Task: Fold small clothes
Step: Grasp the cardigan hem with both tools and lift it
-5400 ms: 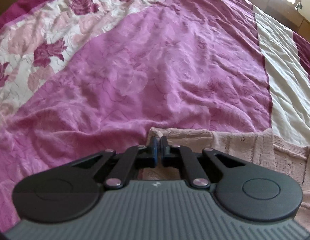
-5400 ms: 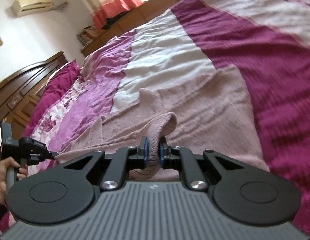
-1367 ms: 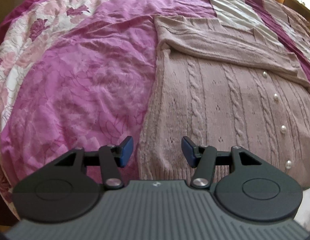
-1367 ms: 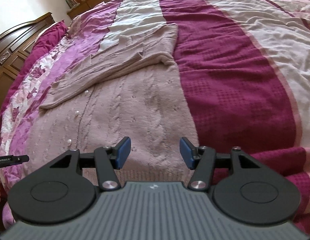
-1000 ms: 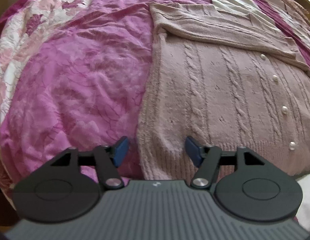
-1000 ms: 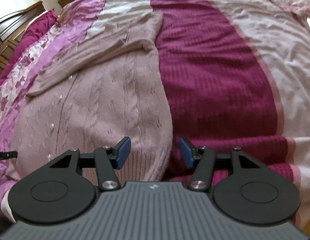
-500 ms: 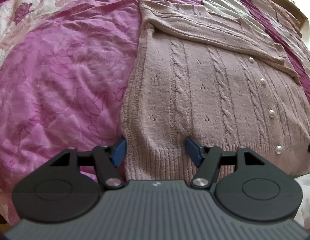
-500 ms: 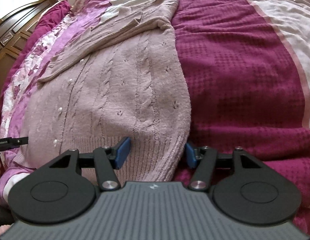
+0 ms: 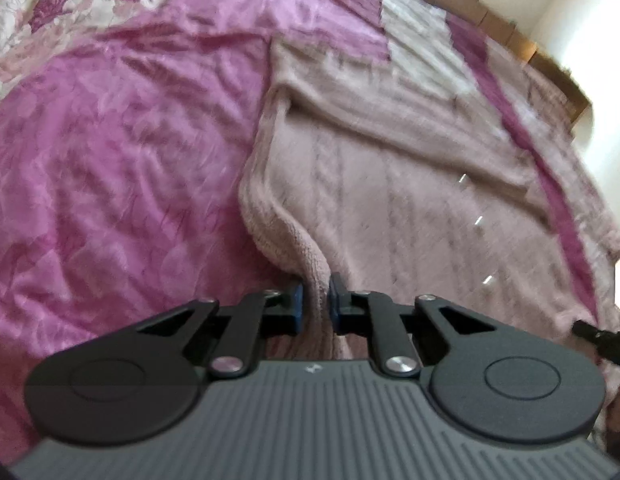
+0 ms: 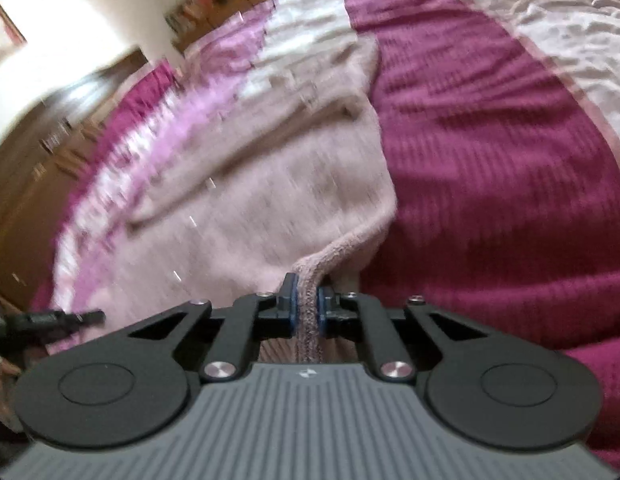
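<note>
- Left wrist view: the left gripper (image 9: 314, 306) is closing on the near hem corner of the pink cardigan (image 9: 410, 208); the knit is pinched between its blue pads (image 9: 297, 308) and rises in a ridge ahead of them.
- The cardigan body spreads ahead and right of the fingers on the bedspread (image 9: 121, 168); a folded sleeve (image 9: 390, 120) crosses its far part.
- The buttons (image 9: 478, 221) show only as pale streaks; motion blur softens the knit pattern.
- The right frame edge cuts off a dark tool tip (image 9: 598, 334).
- The gripper body hides the hem below the pads.
- Right wrist view: the right gripper (image 10: 305, 310) is clamped on the cardigan's (image 10: 293, 200) other near hem corner, ribbed edge squeezed between the pads.
- The cardigan lies ahead and left of the fingers; dark magenta bedspread (image 10: 490, 184) lies to their right.
- Heavy blur smears the left side; the wooden furniture (image 10: 33, 152) there is hard to make out.
- A dark tool (image 10: 45, 318) enters at the left edge, mostly cut off.
</note>
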Demonstrator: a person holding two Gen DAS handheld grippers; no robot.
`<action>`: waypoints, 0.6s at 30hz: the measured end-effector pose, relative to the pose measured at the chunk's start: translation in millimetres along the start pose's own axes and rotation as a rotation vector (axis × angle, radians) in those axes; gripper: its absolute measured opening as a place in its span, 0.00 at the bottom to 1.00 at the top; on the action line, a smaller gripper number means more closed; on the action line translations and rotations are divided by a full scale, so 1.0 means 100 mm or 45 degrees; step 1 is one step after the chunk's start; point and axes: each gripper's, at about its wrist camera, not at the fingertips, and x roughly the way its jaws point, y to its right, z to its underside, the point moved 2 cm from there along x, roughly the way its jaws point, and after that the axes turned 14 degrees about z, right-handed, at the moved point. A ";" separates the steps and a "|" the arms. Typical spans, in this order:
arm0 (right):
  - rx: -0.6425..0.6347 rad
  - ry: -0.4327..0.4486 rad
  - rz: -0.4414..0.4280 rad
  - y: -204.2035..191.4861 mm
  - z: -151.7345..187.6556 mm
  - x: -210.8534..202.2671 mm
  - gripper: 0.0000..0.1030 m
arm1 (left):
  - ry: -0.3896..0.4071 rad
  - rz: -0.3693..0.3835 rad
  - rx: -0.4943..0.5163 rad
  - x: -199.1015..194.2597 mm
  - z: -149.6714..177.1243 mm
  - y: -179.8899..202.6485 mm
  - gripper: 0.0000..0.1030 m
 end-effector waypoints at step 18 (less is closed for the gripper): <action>0.217 0.417 -0.010 -0.19 -0.87 0.35 0.07 | 0.360 -0.076 0.071 0.19 -0.84 0.25 0.13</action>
